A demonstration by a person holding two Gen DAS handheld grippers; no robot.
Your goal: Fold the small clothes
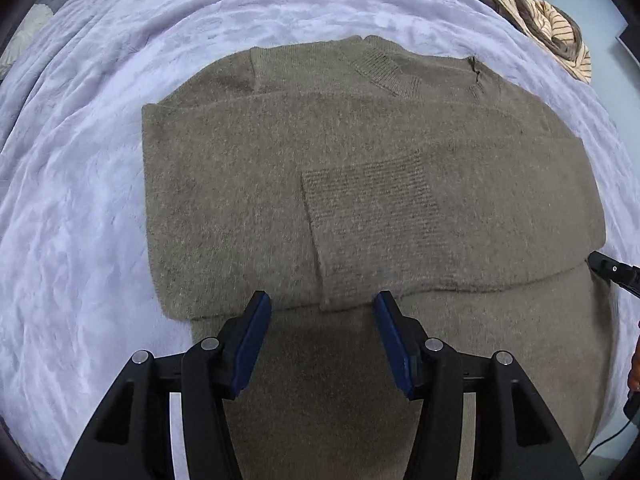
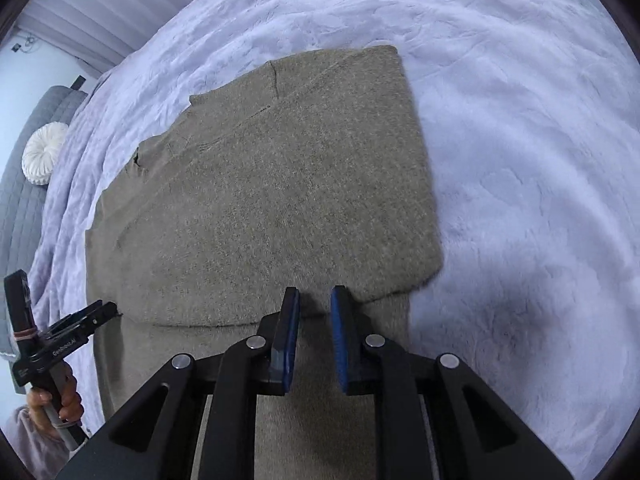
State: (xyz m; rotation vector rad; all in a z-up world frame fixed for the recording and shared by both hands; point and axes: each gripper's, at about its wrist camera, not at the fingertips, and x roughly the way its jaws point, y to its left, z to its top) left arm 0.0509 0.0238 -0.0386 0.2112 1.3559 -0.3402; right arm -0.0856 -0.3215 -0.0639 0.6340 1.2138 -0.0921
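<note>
1. Hovering nearest the lens, the left gripper (image 1: 320, 300) is standing with its pads wide apart and nothing between them, just above the near edge of the folded-over sleeves.
2. Lying flat on the lavender blanket (image 1: 80, 220), the olive sweater (image 1: 360, 200) is showing its collar at the far side and its hem near.
3. To the right, the right gripper (image 2: 315, 294) is holding its pads narrow, a small gap showing, no cloth clamped.
4. For the next fold, each gripper should probably be pinching both layers at the hem corners, lifting evenly, keeping the sleeves from slipping.
</note>
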